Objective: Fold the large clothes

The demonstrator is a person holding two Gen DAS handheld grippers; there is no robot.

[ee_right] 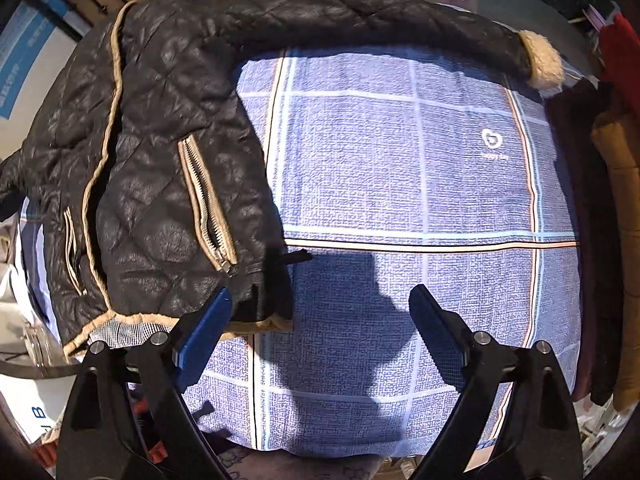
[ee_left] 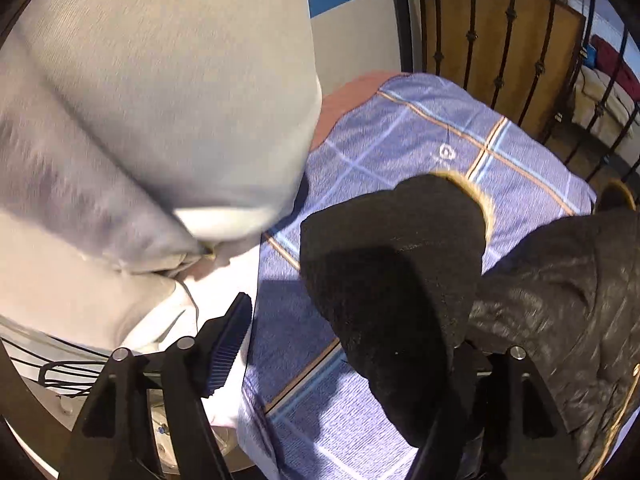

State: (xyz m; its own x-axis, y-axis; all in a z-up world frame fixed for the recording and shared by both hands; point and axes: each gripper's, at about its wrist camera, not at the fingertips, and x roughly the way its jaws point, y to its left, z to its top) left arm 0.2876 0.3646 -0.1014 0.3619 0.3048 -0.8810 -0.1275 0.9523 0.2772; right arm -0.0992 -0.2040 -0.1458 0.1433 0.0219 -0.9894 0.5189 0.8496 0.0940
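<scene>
A black quilted jacket [ee_right: 168, 152] with tan piping and a zip pocket lies on the left of the blue plaid cloth [ee_right: 400, 180]. One sleeve runs along the far edge to a fur cuff [ee_right: 544, 60]. My right gripper [ee_right: 320, 320] is open just above the cloth, with its left pad beside the jacket's hem corner [ee_right: 264, 312] and nothing between the jaws. In the left wrist view a black sleeve [ee_left: 392, 280] with a fur-trimmed cuff drapes over my left gripper [ee_left: 352, 316] and hides its right finger. The blue left pad [ee_left: 228, 348] stands clear of the sleeve.
A person's grey-clad leg [ee_left: 160, 80] fills the upper left of the left wrist view, close to the table edge. An iron railing [ee_left: 500, 40] stands behind the table. Brown and dark red clothes [ee_right: 608, 200] are piled at the right edge. A glass jar [ee_right: 36, 344] sits low on the left.
</scene>
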